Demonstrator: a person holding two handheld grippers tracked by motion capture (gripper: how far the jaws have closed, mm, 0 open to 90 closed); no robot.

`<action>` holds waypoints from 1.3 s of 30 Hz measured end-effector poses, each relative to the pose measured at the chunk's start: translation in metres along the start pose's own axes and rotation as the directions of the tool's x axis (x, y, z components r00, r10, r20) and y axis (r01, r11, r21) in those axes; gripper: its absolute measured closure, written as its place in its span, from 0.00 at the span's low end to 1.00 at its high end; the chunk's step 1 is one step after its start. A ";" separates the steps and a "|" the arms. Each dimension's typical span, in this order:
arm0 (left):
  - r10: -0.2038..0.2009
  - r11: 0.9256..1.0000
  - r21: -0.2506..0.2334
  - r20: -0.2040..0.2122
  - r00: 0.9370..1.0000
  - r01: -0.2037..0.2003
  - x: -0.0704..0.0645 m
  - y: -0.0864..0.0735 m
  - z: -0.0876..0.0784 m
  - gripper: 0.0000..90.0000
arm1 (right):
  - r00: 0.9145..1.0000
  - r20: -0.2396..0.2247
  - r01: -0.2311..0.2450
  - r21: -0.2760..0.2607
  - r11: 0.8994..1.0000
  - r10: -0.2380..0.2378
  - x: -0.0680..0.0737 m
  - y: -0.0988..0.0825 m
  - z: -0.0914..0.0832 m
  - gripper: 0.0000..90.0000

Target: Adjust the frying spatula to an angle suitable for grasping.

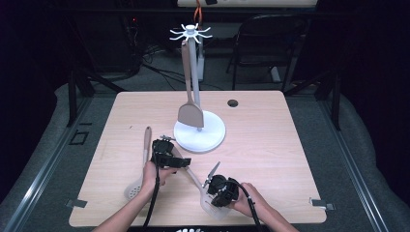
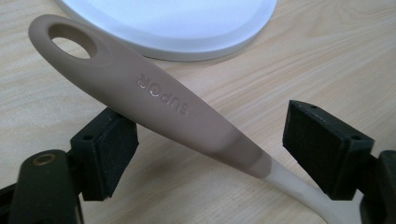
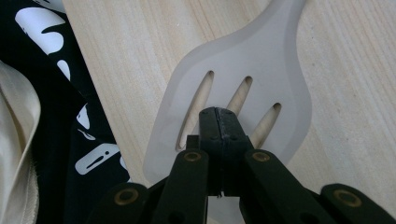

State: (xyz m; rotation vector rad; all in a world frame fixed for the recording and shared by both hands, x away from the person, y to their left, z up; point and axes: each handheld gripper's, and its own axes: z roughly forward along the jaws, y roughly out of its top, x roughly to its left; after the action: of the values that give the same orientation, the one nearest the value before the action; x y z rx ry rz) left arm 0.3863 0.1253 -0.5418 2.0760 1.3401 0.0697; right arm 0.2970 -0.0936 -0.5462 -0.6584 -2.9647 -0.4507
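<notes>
On the table, taupe-handled slotted turner point(image 2: 154, 112)

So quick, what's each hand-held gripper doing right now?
Left hand-held gripper: open, jaws either side of the spatula handle, the left pad against it, the right one clear.
Right hand-held gripper: shut, tips over the slotted blade, holding nothing.

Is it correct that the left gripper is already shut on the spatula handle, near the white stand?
Not quite. In the left gripper view the left gripper is open: the spatula handle lies between its jaws, ungripped. It is near the white stand.
</notes>
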 end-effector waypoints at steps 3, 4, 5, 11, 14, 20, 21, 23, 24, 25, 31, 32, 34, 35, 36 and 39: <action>-0.022 1.000 0.011 -0.009 1.000 0.022 0.001 0.001 0.004 0.29 | 1.000 0.000 0.001 0.002 1.000 -0.001 0.000 0.000 0.000 1.00; -0.025 1.000 0.014 -0.025 0.999 0.025 0.000 0.001 0.006 0.34 | 1.000 -0.002 0.001 0.003 1.000 -0.001 0.000 0.000 0.000 1.00; -0.025 1.000 0.014 -0.025 0.999 0.025 0.000 0.001 0.006 0.36 | 1.000 -0.001 0.001 0.002 1.000 -0.001 0.000 0.000 0.000 1.00; -0.060 0.998 -0.001 -0.007 0.998 0.060 0.003 0.000 0.006 0.44 | 1.000 -0.014 -0.006 -0.012 1.000 0.006 -0.001 0.000 0.001 1.00; -0.072 0.997 -0.007 0.012 0.997 0.072 0.005 -0.001 0.005 0.47 | 1.000 -0.009 -0.001 -0.003 1.000 0.001 -0.001 0.000 0.000 1.00; -0.084 0.994 -0.056 0.083 0.993 0.089 0.007 -0.002 -0.001 0.54 | 1.000 -0.024 -0.006 -0.017 1.000 0.006 -0.001 0.000 0.000 1.00; -0.085 0.994 -0.065 0.092 0.992 0.091 0.006 -0.002 -0.002 0.55 | 1.000 -0.024 -0.004 -0.017 1.000 0.003 -0.001 0.000 0.000 1.00; -0.081 0.992 -0.083 0.109 0.991 0.090 0.006 -0.002 -0.004 0.56 | 1.000 -0.029 -0.006 -0.020 1.000 0.006 -0.002 -0.001 0.000 1.00; -0.079 0.992 -0.088 0.121 0.990 0.090 0.006 -0.002 -0.005 0.57 | 1.000 -0.029 -0.006 -0.026 1.000 0.005 -0.002 -0.001 0.000 1.00; -0.079 0.992 -0.088 0.121 0.990 0.090 0.006 -0.002 -0.005 0.58 | 1.000 -0.030 -0.004 -0.024 1.000 0.003 -0.003 -0.001 -0.001 1.00; -0.054 0.986 -0.149 0.171 0.984 0.080 0.003 -0.003 -0.015 0.62 | 0.999 -0.044 -0.008 -0.036 0.999 0.006 -0.004 -0.002 -0.003 0.99; -0.049 0.985 -0.156 0.177 0.983 0.077 0.003 -0.003 -0.016 0.63 | 0.998 -0.055 -0.011 -0.043 0.999 0.009 -0.004 -0.002 -0.004 0.93; -0.047 0.984 -0.163 0.179 0.983 0.077 0.001 -0.003 -0.018 0.63 | 0.996 -0.089 -0.011 -0.056 0.998 0.006 -0.005 -0.002 -0.006 0.79; -0.037 0.983 -0.169 0.175 0.984 0.067 -0.001 -0.002 -0.019 0.64 | 0.998 -0.069 -0.023 -0.104 0.994 0.016 -0.003 0.000 -0.010 0.79; -0.021 0.981 -0.184 0.172 0.985 0.053 -0.003 -0.002 -0.022 0.64 | 0.999 -0.031 -0.015 -0.134 0.991 0.011 -0.003 0.002 -0.013 0.79; -0.013 0.980 -0.195 0.174 0.985 0.048 -0.006 -0.003 -0.025 0.65 | 0.998 0.011 -0.061 -0.245 0.968 0.066 -0.003 0.006 -0.021 0.76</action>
State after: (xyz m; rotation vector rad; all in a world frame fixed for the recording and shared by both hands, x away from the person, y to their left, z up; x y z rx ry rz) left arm 0.3718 0.1334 -0.5218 1.8495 1.2087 0.0098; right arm 0.3022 -0.0962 -0.5250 -0.7811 -2.9217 -0.8184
